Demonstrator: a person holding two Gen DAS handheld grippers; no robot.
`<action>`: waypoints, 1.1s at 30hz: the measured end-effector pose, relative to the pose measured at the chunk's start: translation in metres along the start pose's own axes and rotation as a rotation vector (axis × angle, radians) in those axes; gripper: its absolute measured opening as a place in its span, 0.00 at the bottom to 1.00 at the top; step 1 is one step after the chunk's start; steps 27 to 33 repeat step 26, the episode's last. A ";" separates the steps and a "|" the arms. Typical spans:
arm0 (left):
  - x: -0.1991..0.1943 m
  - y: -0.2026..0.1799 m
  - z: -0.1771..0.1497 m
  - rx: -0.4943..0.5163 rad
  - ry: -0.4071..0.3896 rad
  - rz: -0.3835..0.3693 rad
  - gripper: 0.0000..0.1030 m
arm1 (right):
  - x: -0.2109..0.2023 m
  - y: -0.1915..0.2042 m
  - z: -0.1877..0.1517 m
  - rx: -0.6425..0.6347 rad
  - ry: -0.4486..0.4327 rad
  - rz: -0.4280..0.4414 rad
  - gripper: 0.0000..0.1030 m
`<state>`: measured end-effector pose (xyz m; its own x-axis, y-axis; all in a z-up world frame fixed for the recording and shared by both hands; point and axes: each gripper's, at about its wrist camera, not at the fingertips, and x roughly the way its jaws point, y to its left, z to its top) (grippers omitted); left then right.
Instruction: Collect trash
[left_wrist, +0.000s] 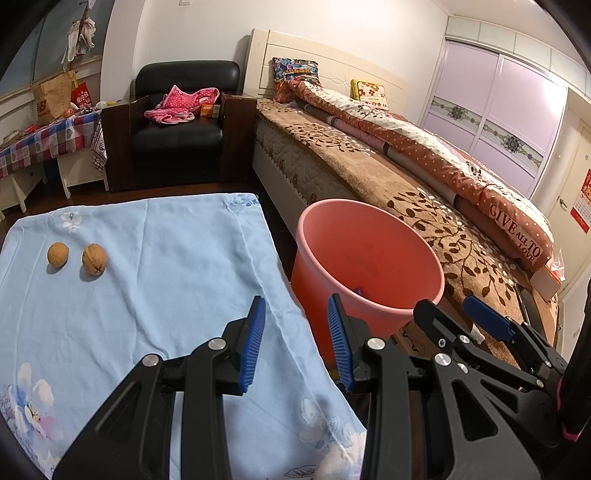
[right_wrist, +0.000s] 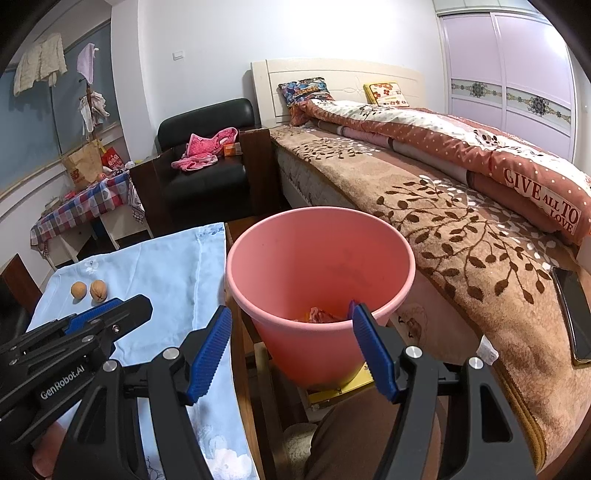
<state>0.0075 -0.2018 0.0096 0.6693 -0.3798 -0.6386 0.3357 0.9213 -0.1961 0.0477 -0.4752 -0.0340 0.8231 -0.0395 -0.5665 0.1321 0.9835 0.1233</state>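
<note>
The pink bucket's (right_wrist: 317, 258) near wall hides most of the crumpled trash (right_wrist: 319, 315) inside — only its top shows; the phone (right_wrist: 574, 317) on the bed runs off-frame.

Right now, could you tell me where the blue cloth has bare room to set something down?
Most of the blue cloth is bare: the stretch between the two walnuts and the pink bucket, and the near part before the left tongs. Only the walnuts' far-left corner is taken.
</note>
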 end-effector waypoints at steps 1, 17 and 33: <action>0.000 0.000 0.000 0.001 0.001 -0.001 0.34 | 0.000 0.000 0.000 0.000 0.000 -0.001 0.65; 0.001 0.001 -0.003 0.008 0.001 0.001 0.34 | 0.003 -0.001 -0.007 0.000 0.007 -0.003 0.65; 0.002 0.004 -0.002 -0.002 0.017 0.001 0.34 | 0.004 0.000 -0.006 0.001 0.013 -0.004 0.65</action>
